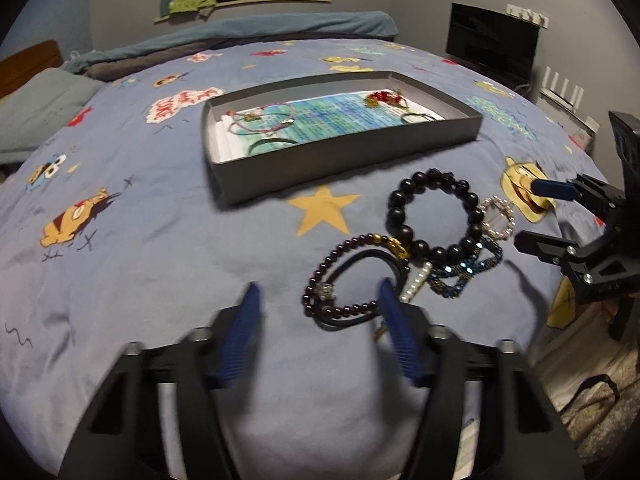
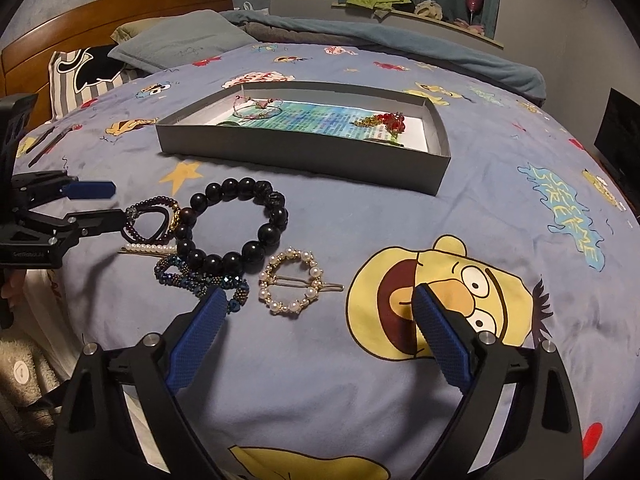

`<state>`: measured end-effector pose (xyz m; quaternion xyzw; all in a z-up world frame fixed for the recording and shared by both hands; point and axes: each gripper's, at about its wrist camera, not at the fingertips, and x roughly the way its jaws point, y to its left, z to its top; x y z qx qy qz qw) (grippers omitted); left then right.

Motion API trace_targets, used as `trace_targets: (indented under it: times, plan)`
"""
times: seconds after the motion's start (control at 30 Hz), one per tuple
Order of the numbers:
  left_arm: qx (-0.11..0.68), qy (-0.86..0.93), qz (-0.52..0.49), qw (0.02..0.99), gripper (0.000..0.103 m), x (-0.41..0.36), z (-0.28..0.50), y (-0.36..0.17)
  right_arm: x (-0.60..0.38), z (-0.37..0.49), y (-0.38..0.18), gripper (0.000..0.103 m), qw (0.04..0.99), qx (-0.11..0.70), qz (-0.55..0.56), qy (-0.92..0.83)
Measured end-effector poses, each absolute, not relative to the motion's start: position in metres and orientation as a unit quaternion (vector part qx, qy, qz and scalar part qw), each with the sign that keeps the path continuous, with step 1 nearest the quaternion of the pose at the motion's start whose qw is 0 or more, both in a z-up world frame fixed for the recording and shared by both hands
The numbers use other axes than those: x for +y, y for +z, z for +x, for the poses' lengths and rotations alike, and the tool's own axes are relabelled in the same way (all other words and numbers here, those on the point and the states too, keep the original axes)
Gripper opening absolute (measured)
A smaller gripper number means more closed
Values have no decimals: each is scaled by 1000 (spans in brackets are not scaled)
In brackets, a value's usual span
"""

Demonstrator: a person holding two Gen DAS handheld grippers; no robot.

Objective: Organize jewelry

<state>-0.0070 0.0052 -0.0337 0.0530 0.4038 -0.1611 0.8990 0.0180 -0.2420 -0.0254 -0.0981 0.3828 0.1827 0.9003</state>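
A grey shallow box (image 1: 344, 156) (image 2: 304, 156) lies on the bed with a few pieces of jewelry inside. In front of it lies a cluster: a big black bead bracelet (image 1: 434, 216) (image 2: 236, 228), a dark red bead bracelet (image 1: 340, 280) (image 2: 152, 216) with a black hair tie, a blue beaded piece (image 1: 464, 272) (image 2: 200, 280), a pearl clip (image 1: 416, 286) and a round pearl hair clip (image 1: 498, 216) (image 2: 292, 284). My left gripper (image 1: 316, 308) is open just before the dark red bracelet. My right gripper (image 2: 316, 312) is open beside the pearl ring clip.
The bed has a blue cartoon-print cover (image 2: 460, 216). Pillows (image 2: 176, 40) and a wooden headboard (image 2: 120, 12) are at the far left. A black monitor (image 1: 492, 44) stands beside the bed. Each gripper shows in the other's view (image 1: 560, 216) (image 2: 92, 204).
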Motion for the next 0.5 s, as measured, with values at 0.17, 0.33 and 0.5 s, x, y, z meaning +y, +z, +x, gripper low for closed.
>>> trace_targets:
  times: [0.17, 0.33, 0.5]
  plan:
    - [407, -180, 57, 894, 30, 1, -10, -36, -242, 18, -25, 92, 901, 382, -95, 183]
    - [419, -174, 61, 889, 27, -1, -7, -41, -243, 18, -26, 92, 901, 382, -95, 184]
    - [427, -166, 60, 887, 24, 0, -3, -45, -244, 18, -26, 91, 900, 385, -90, 186]
